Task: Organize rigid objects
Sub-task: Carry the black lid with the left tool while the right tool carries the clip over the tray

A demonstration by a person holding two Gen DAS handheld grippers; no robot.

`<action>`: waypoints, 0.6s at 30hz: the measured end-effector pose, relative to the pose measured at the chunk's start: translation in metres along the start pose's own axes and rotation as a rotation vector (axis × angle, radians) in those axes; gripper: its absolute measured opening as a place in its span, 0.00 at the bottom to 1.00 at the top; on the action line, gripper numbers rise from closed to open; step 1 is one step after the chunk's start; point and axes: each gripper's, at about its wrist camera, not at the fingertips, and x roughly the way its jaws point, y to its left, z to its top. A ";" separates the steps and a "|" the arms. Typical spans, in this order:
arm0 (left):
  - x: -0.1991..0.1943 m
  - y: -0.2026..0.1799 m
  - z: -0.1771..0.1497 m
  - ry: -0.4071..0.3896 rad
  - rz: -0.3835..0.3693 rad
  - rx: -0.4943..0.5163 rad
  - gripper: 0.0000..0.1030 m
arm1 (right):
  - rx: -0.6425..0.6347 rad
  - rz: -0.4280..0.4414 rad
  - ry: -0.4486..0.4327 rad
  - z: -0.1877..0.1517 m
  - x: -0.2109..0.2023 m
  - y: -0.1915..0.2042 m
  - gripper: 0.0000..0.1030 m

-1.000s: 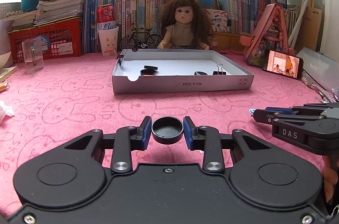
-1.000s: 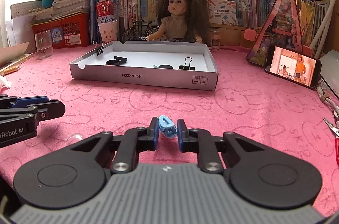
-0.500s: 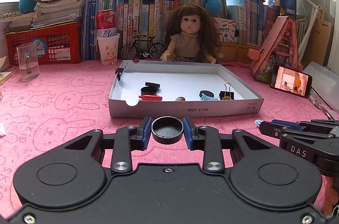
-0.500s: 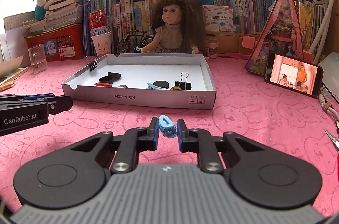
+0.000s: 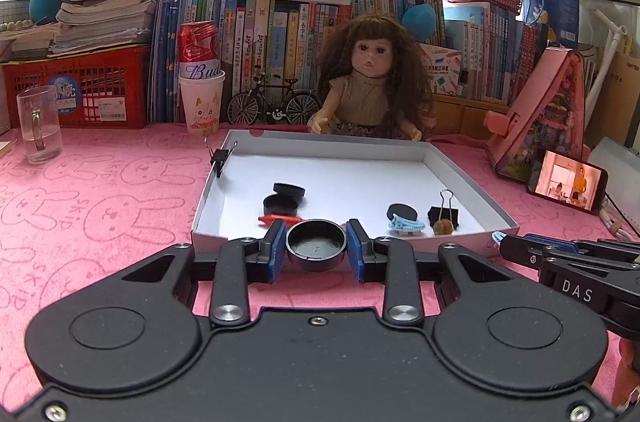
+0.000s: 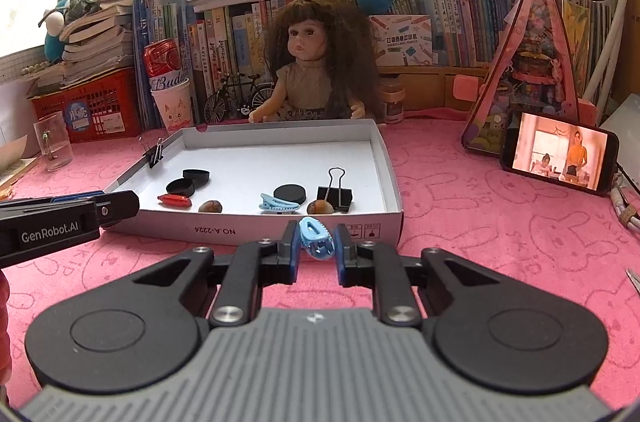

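Left claw (image 5: 316, 249): closed on a black cap (image 5: 316, 247), rim pinched between both blue pads, hollow side up. Box (image 5: 460, 166) lies just ahead; its near wall sits directly beyond the cap.

Right claw (image 6: 316, 244): narrow, clamped on a blue clip (image 6: 316, 239), which stands tilted between the pads. Box near wall just ahead.

Box contents, ahead of both claws: two black caps (image 5: 285, 197), red piece (image 5: 280, 219), black disc (image 5: 402, 212), second blue clip (image 5: 406, 225), binder clip (image 5: 444, 212), small brown items. Another binder clip (image 5: 221, 155) grips the far left wall.

Desk (image 5: 100, 206): pink cloth, under box.

Risks, judged:
- Either load could catch the near wall if carried in too low.
- The tilted blue clip has a slim hold; it may twist free before reaching the box.
- Claws travel side by side, near each other; a collision could jar either grip.
- A cap released high may roll or bounce out.
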 end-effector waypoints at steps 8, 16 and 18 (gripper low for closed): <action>0.033 0.008 0.021 0.021 0.003 -0.033 0.29 | 0.057 0.001 0.031 0.016 0.027 -0.012 0.21; 0.078 0.017 0.046 0.079 -0.024 -0.079 0.29 | 0.157 0.051 0.092 0.046 0.068 -0.039 0.21; 0.090 0.017 0.050 0.095 -0.037 -0.086 0.29 | 0.182 0.062 0.106 0.053 0.079 -0.043 0.21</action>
